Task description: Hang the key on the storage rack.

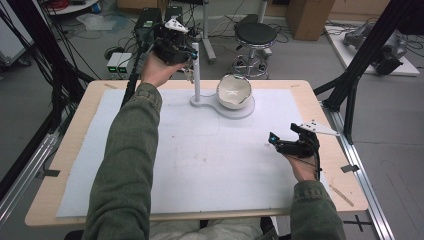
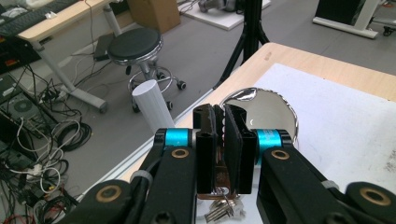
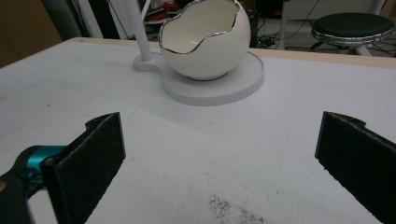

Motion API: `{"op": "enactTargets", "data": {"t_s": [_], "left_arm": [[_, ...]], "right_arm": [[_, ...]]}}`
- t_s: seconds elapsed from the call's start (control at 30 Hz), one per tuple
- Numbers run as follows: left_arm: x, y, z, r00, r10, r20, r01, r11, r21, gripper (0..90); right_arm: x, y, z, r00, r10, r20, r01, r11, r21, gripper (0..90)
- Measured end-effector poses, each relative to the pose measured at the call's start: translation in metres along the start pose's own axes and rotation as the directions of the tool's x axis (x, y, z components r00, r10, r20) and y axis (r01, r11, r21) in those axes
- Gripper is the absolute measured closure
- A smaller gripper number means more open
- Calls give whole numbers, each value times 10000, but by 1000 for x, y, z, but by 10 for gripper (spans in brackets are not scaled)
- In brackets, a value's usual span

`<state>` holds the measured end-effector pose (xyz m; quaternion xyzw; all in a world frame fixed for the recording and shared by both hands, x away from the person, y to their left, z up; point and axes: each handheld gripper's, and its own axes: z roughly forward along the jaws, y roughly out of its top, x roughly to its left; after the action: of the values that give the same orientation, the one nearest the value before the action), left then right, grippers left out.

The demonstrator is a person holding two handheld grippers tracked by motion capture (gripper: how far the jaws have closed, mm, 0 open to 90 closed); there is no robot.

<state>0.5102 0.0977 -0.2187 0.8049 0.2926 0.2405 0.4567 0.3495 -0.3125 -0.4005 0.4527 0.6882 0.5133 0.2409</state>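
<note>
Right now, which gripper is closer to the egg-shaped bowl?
The left. The left gripper is raised by the white post, just behind and left of the egg-shaped bowl. The right gripper sits farther off, low over the mat toward the person.

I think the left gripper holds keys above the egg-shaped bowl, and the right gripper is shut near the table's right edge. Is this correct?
Not fully. The right gripper is open: the right gripper view shows its jaws wide apart. The rest stands: the left gripper is shut on the keys above the egg-shaped bowl.
</note>
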Motion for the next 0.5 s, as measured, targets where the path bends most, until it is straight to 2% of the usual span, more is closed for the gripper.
{"op": "enactTargets", "data": {"t_s": [0.23,0.5], "left_arm": [[3,5,7,9999,-96,59,97,9999,-110,829],[3,7,14,9999,-109,94,110,9999,-102,829]], "right_arm": [[-3,-2,-4,9999,127,97,-126,9999,-41,5],[-3,-2,-4,9999,6,109,-6,10000,-35,5]]}}
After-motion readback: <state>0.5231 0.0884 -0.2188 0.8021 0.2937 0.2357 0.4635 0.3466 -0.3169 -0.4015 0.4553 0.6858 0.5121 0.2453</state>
